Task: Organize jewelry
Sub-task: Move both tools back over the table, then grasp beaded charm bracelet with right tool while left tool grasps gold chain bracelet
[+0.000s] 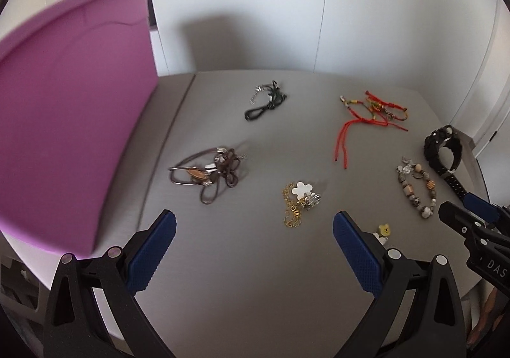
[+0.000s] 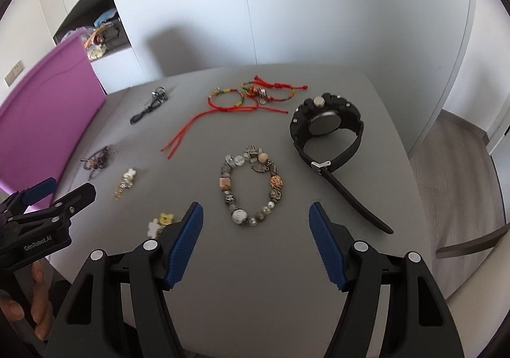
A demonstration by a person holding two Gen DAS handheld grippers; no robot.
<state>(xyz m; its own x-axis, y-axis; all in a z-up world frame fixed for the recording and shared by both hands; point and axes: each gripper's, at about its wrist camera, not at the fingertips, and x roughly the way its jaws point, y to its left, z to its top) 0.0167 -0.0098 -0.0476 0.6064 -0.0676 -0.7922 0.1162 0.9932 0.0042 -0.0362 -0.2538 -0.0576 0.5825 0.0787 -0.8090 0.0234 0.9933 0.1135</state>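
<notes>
left hand-held gripper [image 1: 254, 246]: jaws wide, empty | right hand-held gripper [image 2: 256, 238]: jaws wide, empty, just short of grey-brown beaded bracelet [image 2: 251, 188] lying on grey table [image 2: 255, 288] | risk: pads could pinch one bead, so the loose strand slides or snags black wristwatch [image 2: 325, 128]

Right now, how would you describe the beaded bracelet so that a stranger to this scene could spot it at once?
Start at the grey table and find the black watch near its right edge. Just left of it lies the beaded bracelet, an open ring. It alone is made of chunky mixed beads; its neighbours are red cords and chains.
</notes>
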